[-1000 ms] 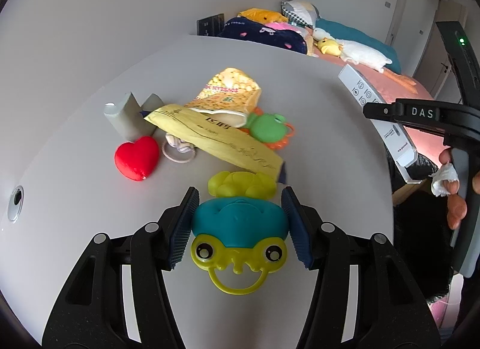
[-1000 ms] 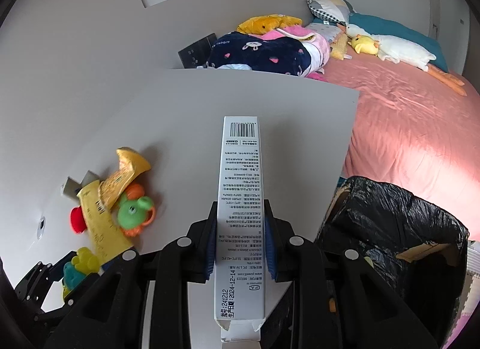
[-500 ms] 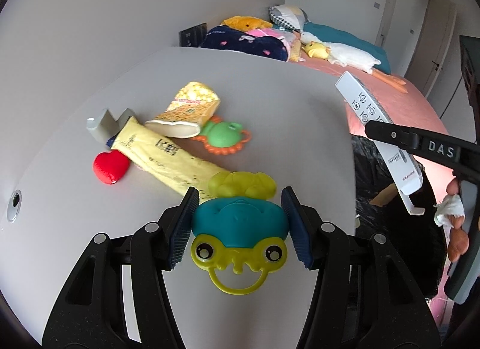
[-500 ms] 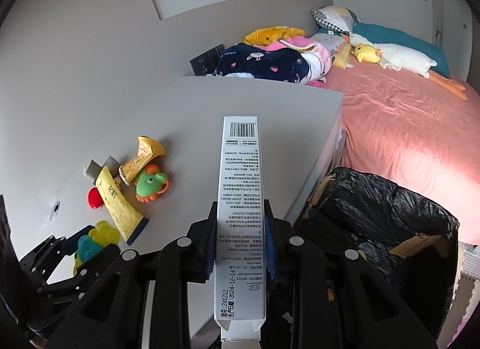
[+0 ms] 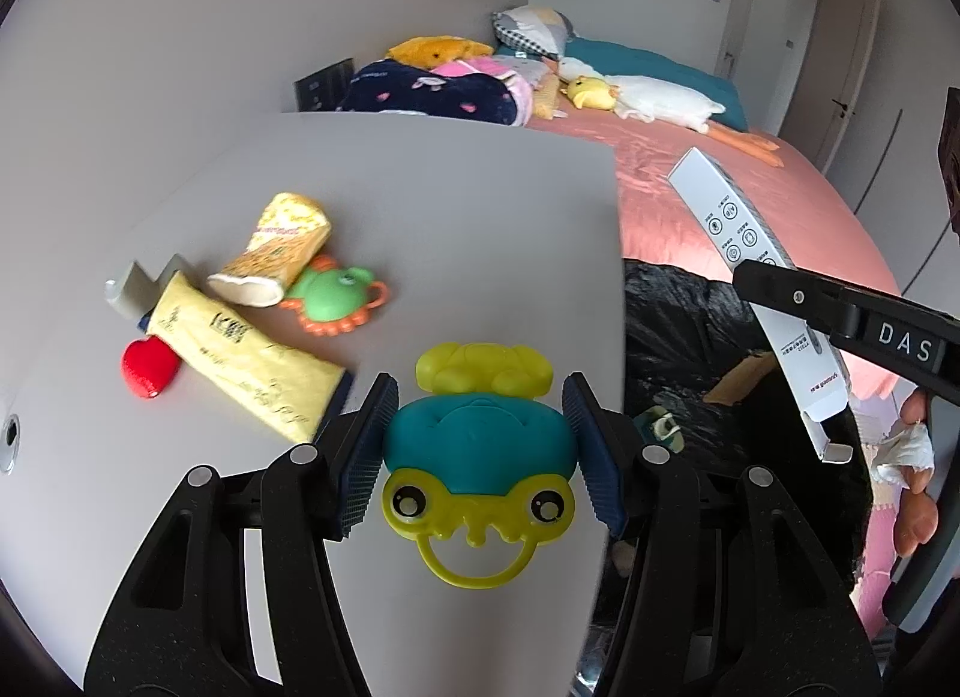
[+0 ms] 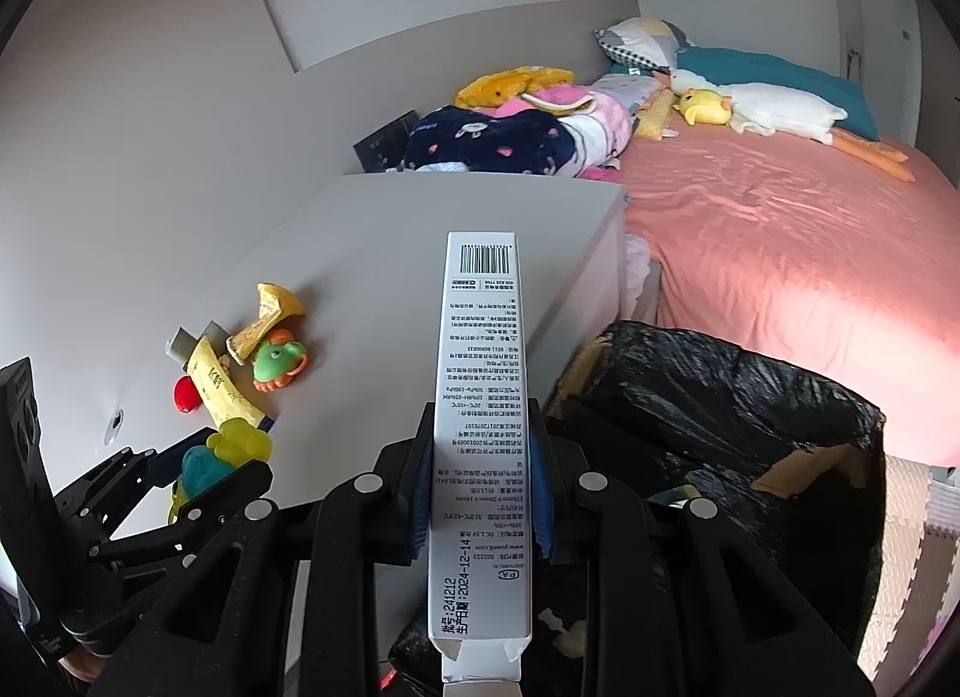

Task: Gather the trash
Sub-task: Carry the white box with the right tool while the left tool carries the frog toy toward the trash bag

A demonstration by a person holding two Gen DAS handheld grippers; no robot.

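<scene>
My left gripper [image 5: 480,397] is shut on a teal and yellow frog toy [image 5: 477,445] and holds it over the front of the grey table [image 5: 420,187], close to the right edge. My right gripper [image 6: 481,418] is shut on a long white box [image 6: 483,313] with a barcode, which sticks out forward and up. That white box [image 5: 750,253] also shows at the right of the left wrist view, above a bin lined with a black bag [image 6: 720,427]. The left gripper [image 6: 198,469] with the toy sits low at the left of the right wrist view.
On the table's left lie a long yellow packet [image 5: 240,361], a yellow snack bag [image 5: 276,250], a green toy [image 5: 333,295], a red heart [image 5: 147,367] and a grey piece [image 5: 129,289]. The bin [image 5: 678,325] stands against the table's right edge. A pink bed [image 6: 780,229] with plush toys is behind.
Both grippers have drawn back from the pile, which now sits farther off and more to the left. More of the bin has come into both views. Both grips are unchanged.
</scene>
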